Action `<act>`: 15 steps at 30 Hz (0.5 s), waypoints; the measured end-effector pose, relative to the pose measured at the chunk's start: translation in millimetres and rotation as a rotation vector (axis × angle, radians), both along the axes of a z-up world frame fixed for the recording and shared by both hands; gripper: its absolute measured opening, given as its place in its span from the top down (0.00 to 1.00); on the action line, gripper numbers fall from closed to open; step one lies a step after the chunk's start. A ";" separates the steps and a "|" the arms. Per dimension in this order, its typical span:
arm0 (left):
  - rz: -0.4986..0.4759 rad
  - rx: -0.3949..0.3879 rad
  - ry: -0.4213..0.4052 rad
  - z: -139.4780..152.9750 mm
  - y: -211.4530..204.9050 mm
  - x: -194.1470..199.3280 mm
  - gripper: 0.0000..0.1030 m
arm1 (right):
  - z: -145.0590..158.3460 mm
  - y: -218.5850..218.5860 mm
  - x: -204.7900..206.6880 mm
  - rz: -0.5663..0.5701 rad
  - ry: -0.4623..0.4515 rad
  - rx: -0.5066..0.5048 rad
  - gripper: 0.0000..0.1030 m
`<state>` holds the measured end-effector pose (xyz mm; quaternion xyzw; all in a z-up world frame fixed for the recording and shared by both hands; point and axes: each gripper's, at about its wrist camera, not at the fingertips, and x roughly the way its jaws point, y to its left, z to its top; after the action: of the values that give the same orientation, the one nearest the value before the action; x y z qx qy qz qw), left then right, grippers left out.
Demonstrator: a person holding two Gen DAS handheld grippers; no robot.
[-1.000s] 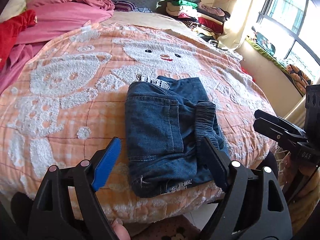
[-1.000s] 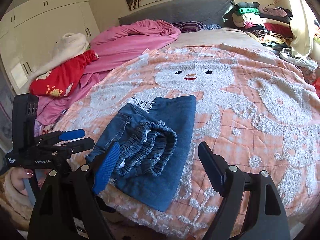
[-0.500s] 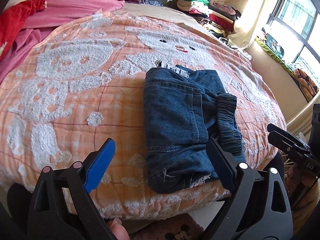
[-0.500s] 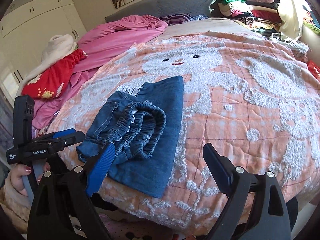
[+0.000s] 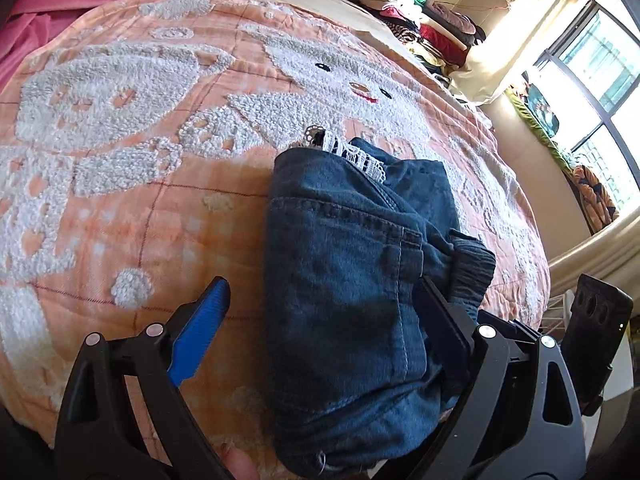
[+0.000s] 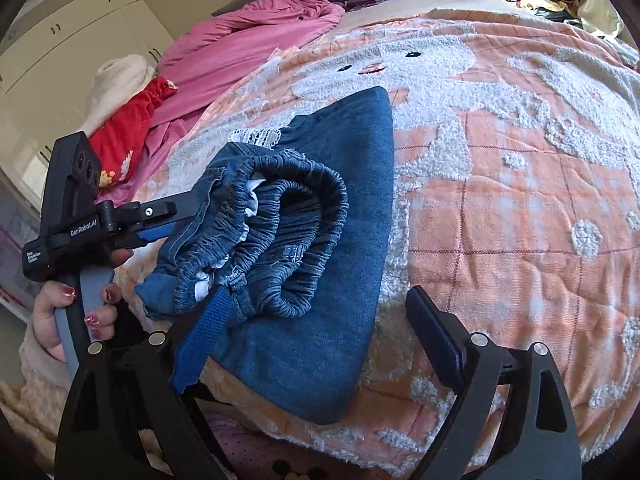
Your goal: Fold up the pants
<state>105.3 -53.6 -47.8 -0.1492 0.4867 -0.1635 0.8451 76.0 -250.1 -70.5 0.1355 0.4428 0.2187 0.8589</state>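
Observation:
The folded blue denim pants point(image 5: 352, 280) lie near the front edge of the bed, with a white lace trim at the far end. The gathered elastic waistband point(image 6: 288, 236) is doubled on top. My left gripper point(image 5: 324, 320) is open and low over the pants. Its blue pad point(image 5: 200, 332) is on the blanket to their left and its black pad point(image 5: 444, 328) is over the waistband side. My right gripper point(image 6: 320, 336) is open too. Its blue pad point(image 6: 204, 340) is at the waistband's near edge and its black pad point(image 6: 436, 336) is over bare blanket.
An orange blanket point(image 6: 520, 200) with white fluffy figures covers the bed. Pink bedding point(image 6: 248, 40) and a red garment point(image 6: 124, 136) lie at the far left. Stacked clothes point(image 5: 420, 20) sit by the window. A hand point(image 6: 52, 320) holds the left gripper point(image 6: 172, 222) beside the pants.
Both grippers have come down and closer to the pants, which now fill more of each view. The left gripper's black pad now overlaps the waistband side.

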 end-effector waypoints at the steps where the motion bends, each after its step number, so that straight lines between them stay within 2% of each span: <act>1: -0.002 0.001 0.011 -2.7 -2.0 5.0 0.17 | -1.1 0.7 1.6 0.010 -0.003 0.011 0.13; 6: -0.012 0.025 0.026 -12.8 -12.3 20.7 0.17 | -4.9 1.6 8.8 0.041 -0.004 0.062 0.18; 15: -0.065 0.023 0.039 -14.2 -17.6 25.5 0.23 | -11.0 4.0 24.0 0.080 -0.005 0.125 0.19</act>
<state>130.8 -71.2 -62.1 -0.1268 0.5094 -0.1825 0.8314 99.9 -246.1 -81.5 0.1706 0.4312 0.2807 0.8403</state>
